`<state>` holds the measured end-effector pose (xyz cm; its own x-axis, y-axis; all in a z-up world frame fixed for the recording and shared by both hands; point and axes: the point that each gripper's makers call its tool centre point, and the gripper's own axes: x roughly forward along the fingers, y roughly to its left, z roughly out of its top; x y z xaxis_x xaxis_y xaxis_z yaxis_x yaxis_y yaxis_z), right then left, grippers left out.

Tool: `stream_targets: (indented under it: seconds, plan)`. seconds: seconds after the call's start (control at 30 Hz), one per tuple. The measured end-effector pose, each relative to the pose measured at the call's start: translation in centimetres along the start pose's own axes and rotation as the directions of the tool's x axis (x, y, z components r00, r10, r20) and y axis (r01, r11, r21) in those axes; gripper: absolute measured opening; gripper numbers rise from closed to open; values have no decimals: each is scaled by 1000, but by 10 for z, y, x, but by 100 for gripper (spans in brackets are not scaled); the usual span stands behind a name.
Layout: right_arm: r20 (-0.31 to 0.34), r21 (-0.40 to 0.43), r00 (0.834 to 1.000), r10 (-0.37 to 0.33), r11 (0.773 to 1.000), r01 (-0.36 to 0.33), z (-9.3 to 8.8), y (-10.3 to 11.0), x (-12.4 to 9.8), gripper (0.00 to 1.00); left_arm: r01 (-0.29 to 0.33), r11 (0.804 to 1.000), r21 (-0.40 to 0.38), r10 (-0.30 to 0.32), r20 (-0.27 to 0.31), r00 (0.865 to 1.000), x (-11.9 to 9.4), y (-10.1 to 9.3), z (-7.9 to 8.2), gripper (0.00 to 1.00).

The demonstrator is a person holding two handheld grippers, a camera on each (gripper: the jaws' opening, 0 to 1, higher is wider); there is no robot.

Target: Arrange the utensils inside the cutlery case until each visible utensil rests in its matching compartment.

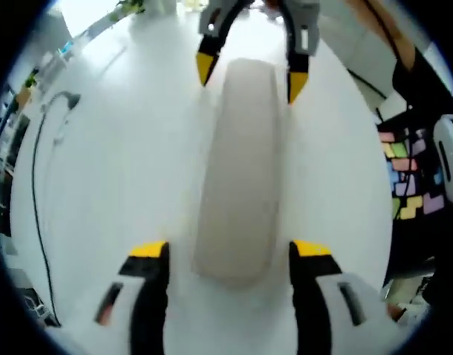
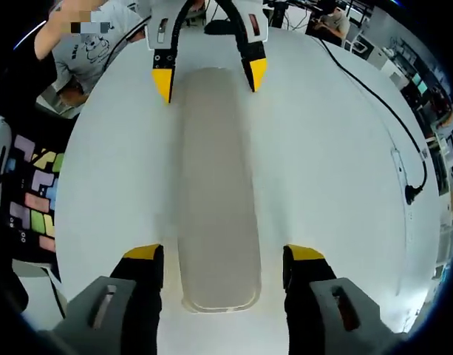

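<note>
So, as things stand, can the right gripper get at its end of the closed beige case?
Probably yes. The right gripper is open, one jaw on each side of the near end of the cutlery case, with nothing between them on the white table. The left gripper straddles the far end and doesn't block it.

A lab or office workspace is suggested by a white table [image 2: 344, 170], a trailing black cable [image 2: 381, 103] and coloured floor tiles [image 1: 412, 177].

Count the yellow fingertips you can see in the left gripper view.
4. Two belong to the left gripper, either side of the near end of the closed cutlery case. Two belong to the right gripper, straddling the far end. No utensils show.
</note>
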<state>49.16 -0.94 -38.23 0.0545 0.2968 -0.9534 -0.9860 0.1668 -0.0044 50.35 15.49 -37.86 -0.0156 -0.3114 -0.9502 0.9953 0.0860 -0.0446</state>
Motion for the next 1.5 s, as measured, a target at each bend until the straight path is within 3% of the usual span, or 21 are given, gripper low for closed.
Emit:
stream_targets:
  seconds: [0.1, 0.2, 0.47, 0.5, 0.57, 0.63, 0.7, 0.77, 0.83, 0.9, 1.03, 1.07, 1.17, 1.2, 1.27, 1.37, 1.4, 1.5]
  plan:
    - [47, 14, 999, -9, 1000, 8, 2, -3, -4, 82, -42, 999, 4, 42, 52, 998, -5, -3, 3, 99]
    - [77, 40, 995, -57, 998, 54, 3, -10, -6, 99, -54, 998, -17, 55, 78, 995, -12, 0, 1, 100]
    - [165, 81, 982, -91, 994, 78, 5, -11, -13, 99, -57, 998, -9, 58, 169, 984, -16, -1, -2, 100]
    - [187, 88, 978, -97, 993, 82, 6, -10, -15, 99, -26, 999, -37, 33, 205, 978, -17, -5, -1, 100]
    - [237, 125, 963, -128, 987, 101, 10, -10, -20, 99, -27, 997, -73, 45, 260, 965, -22, -1, -1, 100]
    - [225, 252, 949, -221, 954, 163, -1, -19, -23, 99, -54, 994, -94, 80, 295, 952, -28, 7, -6, 100]
    - [310, 257, 911, -271, 947, 194, 4, -21, -32, 99, -74, 992, -100, 102, 317, 943, -32, 8, -13, 100]
    - [361, 286, 884, -297, 938, 198, 3, -20, -40, 99, -120, 986, -115, 154, 368, 917, -37, 9, -16, 100]
    - [397, 296, 855, -333, 929, 224, 0, -20, -48, 99, -147, 977, -154, 200, 435, 878, -44, 10, -15, 100]
    - [434, 329, 822, -369, 914, 237, -1, -20, -55, 99, -173, 970, -171, 235, 476, 847, -49, 10, -16, 100]
    - [505, 442, 722, -473, 860, 255, -5, -25, -70, 99, -238, 943, -233, 330, 559, 760, -62, 12, -17, 100]
    - [515, 464, 684, -516, 839, 283, -8, -29, -76, 99, -248, 937, -246, 348, 580, 736, -65, 11, -16, 100]
    - [524, 499, 625, -579, 803, 325, -12, -30, -84, 99, -271, 920, -283, 391, 612, 688, -70, 9, -16, 100]
    - [533, 512, 600, -597, 792, 333, -12, -29, -87, 99, -284, 915, -285, 402, 615, 678, -71, 9, -16, 100]
    - [543, 526, 559, -626, 773, 354, -11, -27, -93, 99, -328, 893, -307, 449, 619, 645, -75, 9, -15, 100]
    - [568, 567, 474, -673, 737, 367, -10, -25, -106, 96, -392, 843, -369, 537, 618, 574, -85, 13, -16, 98]
    - [574, 584, 436, -693, 719, 377, -10, -24, -111, 96, -401, 828, -391, 559, 620, 551, -89, 13, -17, 98]
    - [570, 607, 384, -727, 687, 399, -12, -18, -118, 96, -372, 795, -480, 607, 645, 465, -103, 12, -17, 98]
